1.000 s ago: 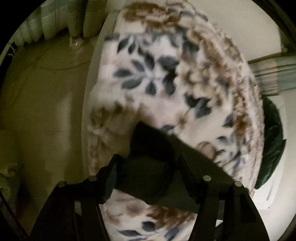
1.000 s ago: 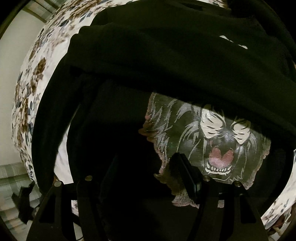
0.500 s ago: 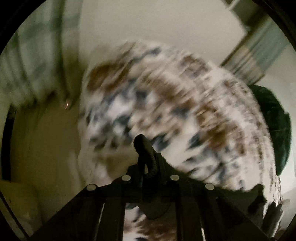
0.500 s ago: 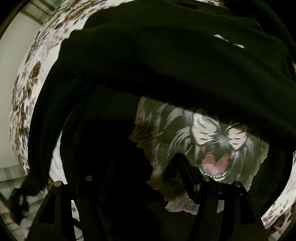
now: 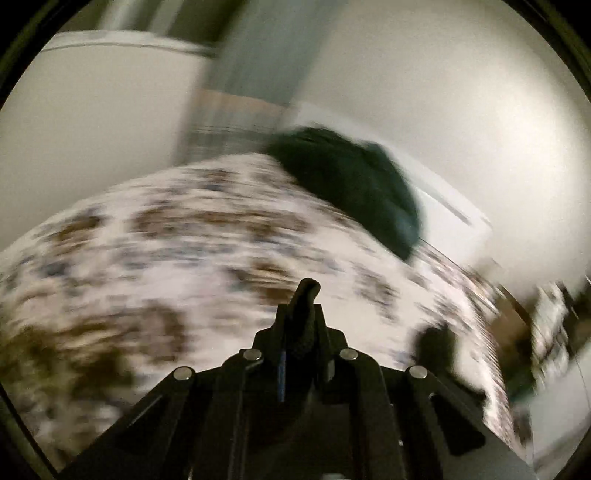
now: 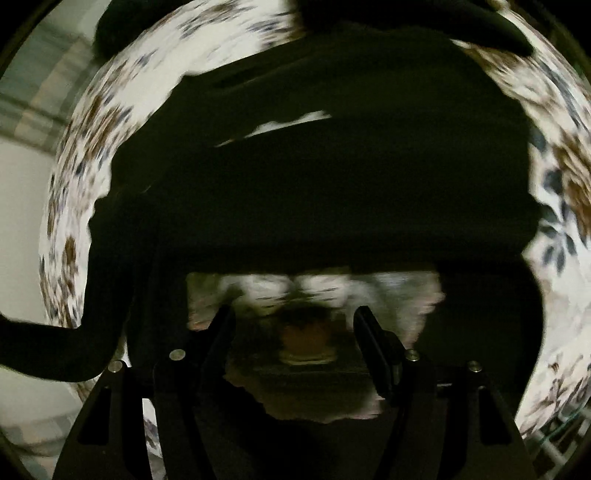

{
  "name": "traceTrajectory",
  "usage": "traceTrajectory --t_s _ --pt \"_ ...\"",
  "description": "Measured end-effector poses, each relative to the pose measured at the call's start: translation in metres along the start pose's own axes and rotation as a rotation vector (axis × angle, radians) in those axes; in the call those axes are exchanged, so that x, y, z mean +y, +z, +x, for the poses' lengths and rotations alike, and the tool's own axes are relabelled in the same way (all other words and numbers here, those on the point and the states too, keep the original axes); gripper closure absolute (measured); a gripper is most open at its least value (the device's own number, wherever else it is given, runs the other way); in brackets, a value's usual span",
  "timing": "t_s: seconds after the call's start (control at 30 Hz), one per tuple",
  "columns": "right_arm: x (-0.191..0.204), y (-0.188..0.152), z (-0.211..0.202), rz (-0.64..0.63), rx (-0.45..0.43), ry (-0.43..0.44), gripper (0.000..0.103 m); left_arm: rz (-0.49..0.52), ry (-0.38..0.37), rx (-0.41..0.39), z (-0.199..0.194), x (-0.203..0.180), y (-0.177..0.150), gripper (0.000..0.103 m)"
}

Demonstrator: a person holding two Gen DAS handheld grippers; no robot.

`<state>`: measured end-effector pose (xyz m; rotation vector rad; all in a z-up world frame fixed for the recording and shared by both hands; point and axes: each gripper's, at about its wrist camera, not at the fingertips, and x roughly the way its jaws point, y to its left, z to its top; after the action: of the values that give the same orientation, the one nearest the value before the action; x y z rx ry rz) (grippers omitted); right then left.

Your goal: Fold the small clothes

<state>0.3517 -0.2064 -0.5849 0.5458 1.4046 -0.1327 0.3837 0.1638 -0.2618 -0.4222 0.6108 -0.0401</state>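
A black shirt with a roaring lion print lies on the floral blanket, its upper part folded down over the print. My right gripper is open, hovering just over the print. My left gripper is shut on a pinch of the black shirt's fabric, held above the blanket. A black sleeve trails off to the left in the right wrist view. Both views are motion-blurred.
A dark green bundle of cloth lies at the blanket's far edge by the pale wall. Another dark cloth lies at the top of the right wrist view. Blurred clutter shows at the right.
My left gripper closed on the black fabric and swung fast to the right, toward the green bundle. The shirt's folded part now covers more of the lion print; my right gripper shifted over it.
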Motion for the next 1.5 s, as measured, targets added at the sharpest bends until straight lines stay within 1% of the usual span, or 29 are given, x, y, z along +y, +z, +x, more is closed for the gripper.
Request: traceTrajectory --t_s 0.07,0.1,0.13,0.2,0.27,0.33,0.4,0.43,0.5,0.53,0.57,0.6,0.63,0.67,0.73,0.83,0.87,0.93,0.97,1.03,1.1,1.17,1.2,1.23,1.27,1.3,1.37,1.43,1.5 --pt "-0.031 0.002 -0.009 0.055 -0.021 0.004 0.035 0.074 -0.091 0.067 0.035 -0.06 -0.015 0.095" --pt "-0.047 0.003 -0.013 0.084 -0.029 0.002 0.035 0.094 -0.125 0.092 0.049 -0.082 -0.023 0.095" --pt "-0.066 0.006 -0.017 0.118 -0.034 0.005 0.035 0.128 -0.172 0.136 0.069 -0.115 -0.039 0.095" --pt "-0.095 0.01 -0.021 0.17 -0.04 0.012 0.035 0.194 -0.234 0.219 0.101 -0.169 -0.074 0.095" --pt "-0.116 0.014 -0.024 0.197 -0.052 0.015 0.035 0.254 -0.281 0.296 0.123 -0.213 -0.112 0.095" --pt "-0.14 0.018 -0.027 0.233 -0.062 0.018 0.035 0.305 -0.307 0.382 0.142 -0.247 -0.152 0.095" --pt "-0.157 0.021 -0.028 0.258 -0.056 0.04 0.035 0.356 -0.31 0.475 0.162 -0.273 -0.183 0.094" --pt "-0.162 0.023 -0.029 0.263 -0.054 0.051 0.035 0.373 -0.295 0.535 0.168 -0.282 -0.202 0.091" --pt "-0.169 0.027 -0.032 0.254 -0.048 0.064 0.035 0.382 -0.289 0.607 0.174 -0.288 -0.219 0.091" --pt "-0.172 0.029 -0.036 0.243 -0.043 0.074 0.035 0.401 -0.267 0.61 0.172 -0.29 -0.223 0.075" --pt "-0.174 0.028 -0.038 0.239 -0.042 0.078 0.035 0.424 -0.24 0.606 0.167 -0.289 -0.223 0.058" --pt "-0.178 0.029 -0.043 0.232 -0.035 0.092 0.035 0.423 -0.24 0.604 0.16 -0.282 -0.219 0.023" --pt "-0.19 0.026 -0.052 0.229 -0.032 0.104 0.035 0.404 -0.244 0.593 0.153 -0.273 -0.214 0.009" --pt "-0.193 0.026 -0.057 0.231 -0.03 0.114 0.035 0.381 -0.231 0.579 0.145 -0.259 -0.208 0.009" --pt "-0.196 0.03 -0.07 0.231 -0.034 0.152 0.035 0.347 -0.157 0.551 0.133 -0.216 -0.19 0.009" --pt "-0.191 0.039 -0.089 0.215 -0.057 0.211 0.035 0.312 0.026 0.496 0.117 -0.146 -0.168 0.009" --pt "-0.182 0.042 -0.092 0.213 -0.065 0.226 0.035 0.299 0.099 0.493 0.115 -0.122 -0.164 0.009" --pt "-0.175 0.058 -0.095 0.213 -0.088 0.246 0.035 0.247 0.214 0.502 0.119 -0.073 -0.16 0.009" --pt "-0.163 0.066 -0.092 0.214 -0.094 0.243 0.035 0.211 0.263 0.52 0.124 -0.051 -0.16 0.009" --pt "-0.147 0.087 -0.077 0.211 -0.103 0.207 0.035 0.142 0.324 0.532 0.132 -0.017 -0.16 0.009" --pt "-0.142 0.104 -0.057 0.241 -0.091 0.113 0.035 0.107 0.378 0.532 0.143 0.007 -0.161 0.009" --pt "-0.145 0.112 -0.038 0.282 -0.066 0.084 0.035 0.106 0.401 0.523 0.151 0.014 -0.162 0.009" --pt "-0.147 0.115 -0.029 0.305 -0.053 0.066 0.037 0.109 0.412 0.522 0.155 0.017 -0.162 0.009" --pt "-0.15 0.115 -0.021 0.33 -0.058 0.072 0.059 0.113 0.413 0.523 0.159 0.019 -0.163 0.009" --pt "-0.15 0.114 -0.018 0.339 -0.066 0.052 0.084 0.12 0.416 0.53 0.163 0.019 -0.165 0.009" --pt "-0.148 0.113 -0.023 0.324 -0.086 0.019 0.084 0.126 0.42 0.536 0.167 0.02 -0.166 0.009" --pt "-0.144 0.105 -0.039 0.296 -0.135 0.016 0.088 0.14 0.413 0.544 0.173 0.02 -0.168 0.009" --pt "-0.14 0.092 -0.067 0.254 -0.194 0.005 0.088 0.161 0.405 0.54 0.176 0.019 -0.168 0.009" --pt "-0.14 0.079 -0.093 0.242 -0.229 -0.001 0.088 0.179 0.4 0.54 0.181 0.019 -0.167 0.009"
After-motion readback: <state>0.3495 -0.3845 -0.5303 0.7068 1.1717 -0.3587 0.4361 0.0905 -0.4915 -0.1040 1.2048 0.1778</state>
